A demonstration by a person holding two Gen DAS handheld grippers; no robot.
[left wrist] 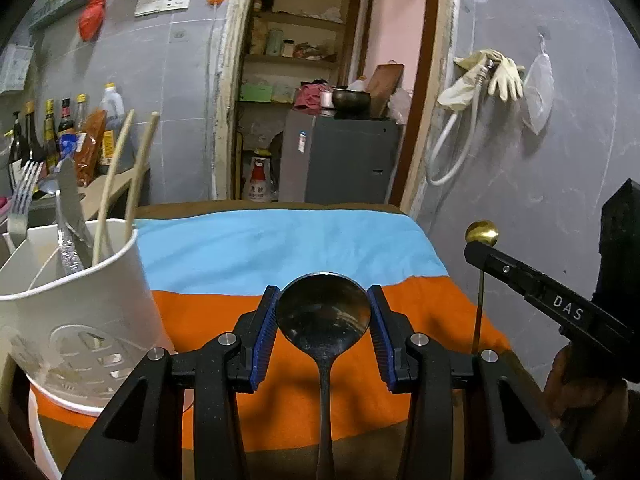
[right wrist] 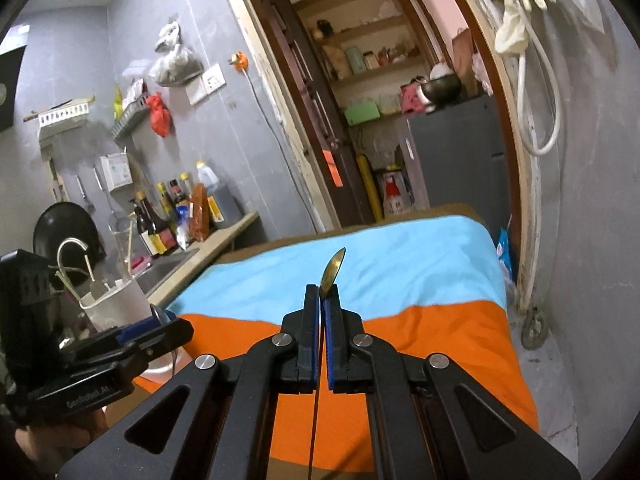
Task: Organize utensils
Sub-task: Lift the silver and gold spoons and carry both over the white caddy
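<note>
Steel spoon (left wrist: 323, 316) pinched by left gripper (left wrist: 322, 308), gold spoon (right wrist: 333, 270) clamped in right gripper (right wrist: 322, 300) lettered "DAS"

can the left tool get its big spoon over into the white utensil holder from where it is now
Probably yes. The white utensil holder stands close beside the left tool, its top open toward it. The fork and chopsticks crowd the far side, so the big spoon should enter near the front rim.

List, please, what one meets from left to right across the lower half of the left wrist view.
White utensil holder → left tool shut on the steel spoon → thin gold spoon → right tool holding it.
</note>
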